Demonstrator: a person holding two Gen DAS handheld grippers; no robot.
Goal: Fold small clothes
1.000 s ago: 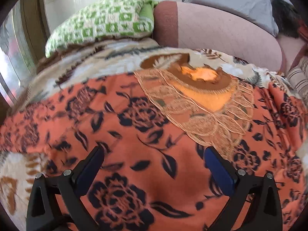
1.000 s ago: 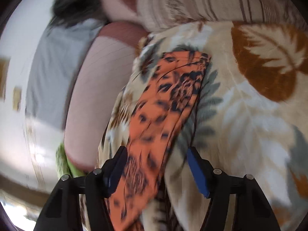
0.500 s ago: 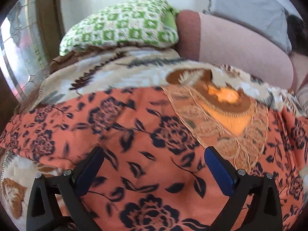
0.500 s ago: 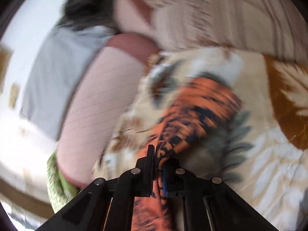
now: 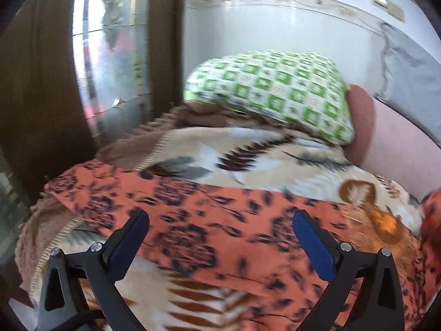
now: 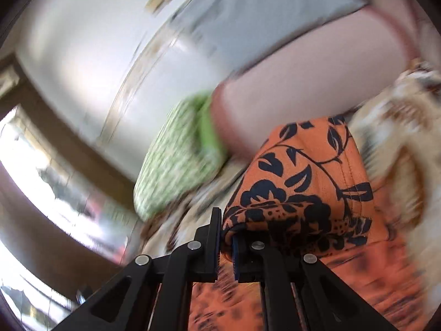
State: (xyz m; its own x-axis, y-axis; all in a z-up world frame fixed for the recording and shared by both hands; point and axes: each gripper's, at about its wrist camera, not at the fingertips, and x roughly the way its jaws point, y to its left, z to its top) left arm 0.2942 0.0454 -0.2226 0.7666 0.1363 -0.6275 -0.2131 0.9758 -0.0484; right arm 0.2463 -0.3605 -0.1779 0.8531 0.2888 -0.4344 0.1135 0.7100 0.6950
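Note:
An orange garment with dark floral print [image 5: 220, 220] lies spread on a leaf-patterned blanket [image 5: 248, 154]. Its embroidered neckline [image 5: 380, 220] shows at the right of the left wrist view. My left gripper [image 5: 220, 237] hangs open above the garment's left part, nothing between its blue pads. My right gripper [image 6: 226, 237] is shut on a sleeve end of the orange garment [image 6: 303, 182], which is lifted and stands up in front of the camera, folded over the jaws.
A green checked pillow [image 5: 275, 88] rests at the blanket's far edge beside a pink bolster [image 5: 391, 138]. A grey cushion [image 5: 413, 74] leans on the white wall. A wooden window frame [image 5: 41, 82] stands at the left, where the blanket's fringe hangs.
My right gripper has shut on the sleeve and lifted it, swinging toward the pillow side. My left gripper, still open, has moved left along the garment to its left sleeve.

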